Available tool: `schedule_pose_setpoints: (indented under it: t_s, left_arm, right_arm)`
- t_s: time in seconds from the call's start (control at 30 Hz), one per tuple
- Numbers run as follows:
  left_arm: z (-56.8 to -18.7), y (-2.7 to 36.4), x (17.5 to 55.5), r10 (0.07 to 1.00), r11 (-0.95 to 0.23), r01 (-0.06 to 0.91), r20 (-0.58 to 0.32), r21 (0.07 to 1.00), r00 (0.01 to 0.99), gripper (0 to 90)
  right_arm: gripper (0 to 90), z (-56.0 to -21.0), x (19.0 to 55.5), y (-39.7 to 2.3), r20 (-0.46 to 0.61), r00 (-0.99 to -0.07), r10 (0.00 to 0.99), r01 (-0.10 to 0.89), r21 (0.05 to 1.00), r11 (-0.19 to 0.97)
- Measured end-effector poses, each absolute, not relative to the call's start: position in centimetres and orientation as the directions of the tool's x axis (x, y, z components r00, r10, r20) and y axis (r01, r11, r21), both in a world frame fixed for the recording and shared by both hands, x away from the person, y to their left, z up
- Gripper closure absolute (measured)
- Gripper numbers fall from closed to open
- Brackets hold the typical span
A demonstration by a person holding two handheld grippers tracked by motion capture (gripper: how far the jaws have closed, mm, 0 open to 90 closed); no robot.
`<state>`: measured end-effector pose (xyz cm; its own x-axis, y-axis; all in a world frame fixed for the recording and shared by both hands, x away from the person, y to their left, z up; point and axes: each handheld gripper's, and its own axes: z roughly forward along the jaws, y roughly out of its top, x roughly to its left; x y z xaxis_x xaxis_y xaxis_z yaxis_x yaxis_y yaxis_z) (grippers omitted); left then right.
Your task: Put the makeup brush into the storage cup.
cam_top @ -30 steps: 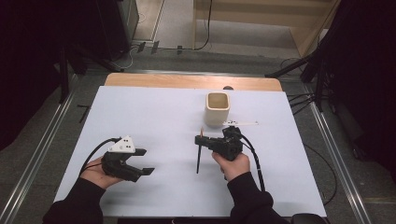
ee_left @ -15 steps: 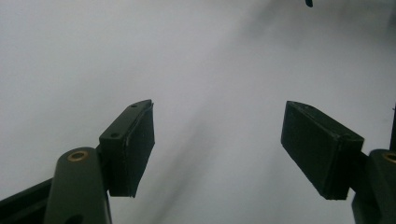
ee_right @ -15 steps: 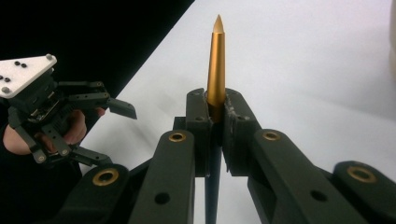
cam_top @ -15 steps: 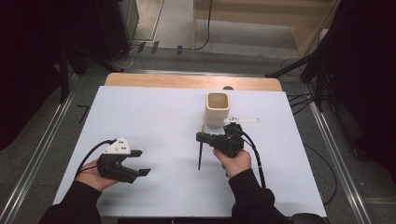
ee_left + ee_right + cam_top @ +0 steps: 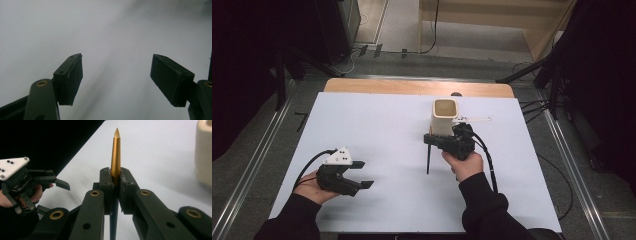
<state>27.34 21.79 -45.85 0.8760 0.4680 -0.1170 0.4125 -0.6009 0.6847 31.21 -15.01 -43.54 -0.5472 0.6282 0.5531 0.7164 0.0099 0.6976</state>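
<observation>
My right gripper [image 5: 430, 138] [image 5: 115, 176] is shut on a slim pen [image 5: 428, 159] just in front of a cream cup [image 5: 443, 117]. The pen stands nearly upright in the jaws, its gold pointed end [image 5: 115, 155] above them and its dark end below, down toward the table. The cup [image 5: 203, 152] stands upright with its mouth open, a little beyond and to the right of the pen. My left gripper [image 5: 364, 174] [image 5: 116, 75] rests low at the table's front left, open, with nothing between its pads. It also shows far left in the right gripper view [image 5: 53, 195].
A white sheet [image 5: 377, 125] covers the table, with a wooden strip [image 5: 412, 87] along its far edge. Metal rails [image 5: 252, 165] run along the floor on both sides, and dark stand legs [image 5: 532, 70] sit beyond the far right corner.
My right gripper has moved a little farther up the table toward the cup, with the pen still in its jaws. The left gripper has stayed put.
</observation>
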Motion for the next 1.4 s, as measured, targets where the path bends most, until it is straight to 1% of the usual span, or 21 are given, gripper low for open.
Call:
schedule_pose_setpoints:
  t_s: [0.57,0.8,0.9,1.2,1.4]
  left_arm:
    - [-45.8,21.8,27.3,0.466,-0.598,0.418,-0.127,0.684,0.875,26.9]
    - [-45.9,21.7,27.3,0.464,-0.599,0.420,-0.132,0.682,0.876,26.9]
    - [-45.9,21.7,27.3,0.463,-0.599,0.419,-0.132,0.682,0.876,26.9]
    - [-45.9,21.6,27.3,0.458,-0.600,0.420,-0.138,0.680,0.878,26.9]
    - [-45.9,21.6,27.3,0.457,-0.601,0.420,-0.139,0.680,0.879,26.9]
  right_arm:
    - [83.7,-40.2,33.8,-15.5,0.520,-0.563,0.643,0.692,0.721,0.023]
    - [83.7,-39.5,34.6,-15.8,0.513,-0.563,0.648,0.695,0.718,0.035]
    - [83.7,-39.2,35.0,-16.1,0.527,-0.561,0.639,0.700,0.714,0.025]
    - [83.7,-37.9,36.2,-16.9,0.500,-0.554,0.666,0.690,0.723,0.031]
    - [83.6,-37.3,37.2,-17.5,0.517,-0.544,0.661,0.689,0.725,0.000]
